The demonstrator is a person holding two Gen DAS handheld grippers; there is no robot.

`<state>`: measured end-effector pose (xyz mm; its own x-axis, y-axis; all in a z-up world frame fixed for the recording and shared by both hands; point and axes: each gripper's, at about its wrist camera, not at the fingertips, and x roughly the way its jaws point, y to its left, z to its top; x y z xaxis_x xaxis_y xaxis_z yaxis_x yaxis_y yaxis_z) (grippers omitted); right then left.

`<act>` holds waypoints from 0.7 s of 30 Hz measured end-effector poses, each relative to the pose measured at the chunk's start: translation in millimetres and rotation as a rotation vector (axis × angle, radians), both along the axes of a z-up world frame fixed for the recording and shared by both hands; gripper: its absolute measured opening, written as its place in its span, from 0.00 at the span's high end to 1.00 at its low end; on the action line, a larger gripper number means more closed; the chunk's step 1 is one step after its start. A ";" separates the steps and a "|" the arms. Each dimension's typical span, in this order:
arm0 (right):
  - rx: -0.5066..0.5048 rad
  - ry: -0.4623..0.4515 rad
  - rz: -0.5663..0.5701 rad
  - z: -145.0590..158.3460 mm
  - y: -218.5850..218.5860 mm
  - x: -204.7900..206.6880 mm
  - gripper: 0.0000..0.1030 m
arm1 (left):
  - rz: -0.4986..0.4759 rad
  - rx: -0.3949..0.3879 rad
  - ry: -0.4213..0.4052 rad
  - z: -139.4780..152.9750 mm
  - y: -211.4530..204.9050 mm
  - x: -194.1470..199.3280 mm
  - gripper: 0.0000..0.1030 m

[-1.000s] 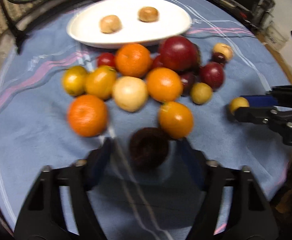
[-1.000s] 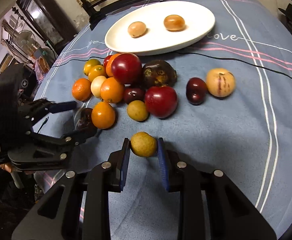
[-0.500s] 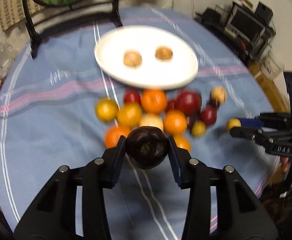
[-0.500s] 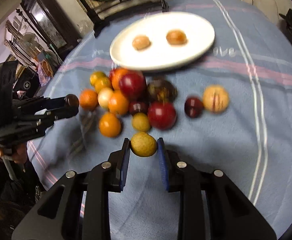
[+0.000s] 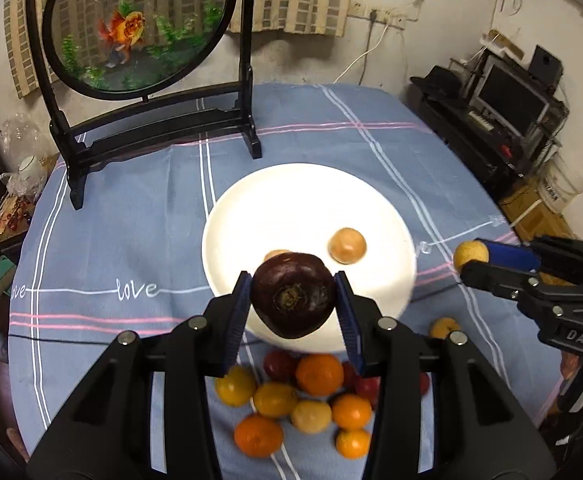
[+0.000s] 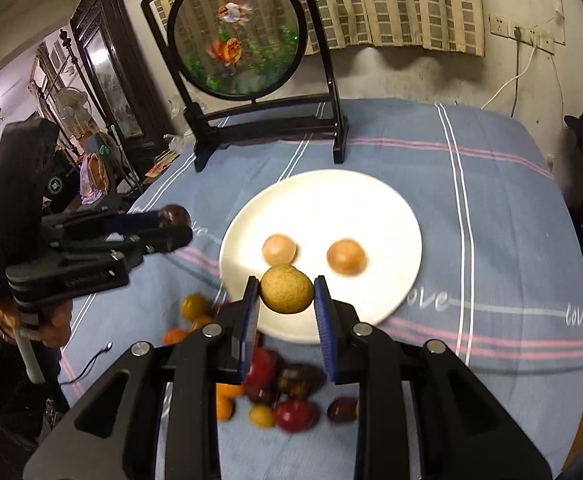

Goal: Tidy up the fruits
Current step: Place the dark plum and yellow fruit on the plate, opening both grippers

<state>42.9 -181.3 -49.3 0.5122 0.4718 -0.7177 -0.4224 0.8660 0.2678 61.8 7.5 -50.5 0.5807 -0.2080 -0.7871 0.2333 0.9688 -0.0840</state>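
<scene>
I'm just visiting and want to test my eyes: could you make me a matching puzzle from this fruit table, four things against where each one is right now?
Things:
1. dark purple fruit
2. yellow-green fruit
3. two tan fruits
4. oranges

Places:
A. lying on the white plate
B. in a pile on the blue tablecloth
C. clamped in the left tongs
D. clamped in the right tongs

Pairs: 1-C, 2-D, 3-A, 4-B
</scene>
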 end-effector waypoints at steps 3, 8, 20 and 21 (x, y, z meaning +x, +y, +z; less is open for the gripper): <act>-0.019 0.019 0.001 -10.4 8.5 23.9 0.73 | -0.002 0.043 0.020 -16.1 -6.8 17.3 0.59; -0.036 0.063 -0.002 -30.9 19.5 61.0 0.73 | -0.020 0.051 0.059 -38.1 -12.6 36.2 0.59; -0.069 0.145 0.021 -65.5 40.1 124.2 0.73 | -0.021 0.111 0.068 -64.9 -27.2 69.4 0.57; -0.074 0.165 0.023 -68.5 41.3 128.8 0.72 | -0.017 0.115 0.065 -65.9 -27.7 71.2 0.50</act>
<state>171.7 -140.0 -117.8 0.3740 0.4253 -0.8241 -0.3982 0.8762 0.2715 133.0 -20.3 -116.4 0.5247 -0.1235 -0.8423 0.2474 0.9688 0.0121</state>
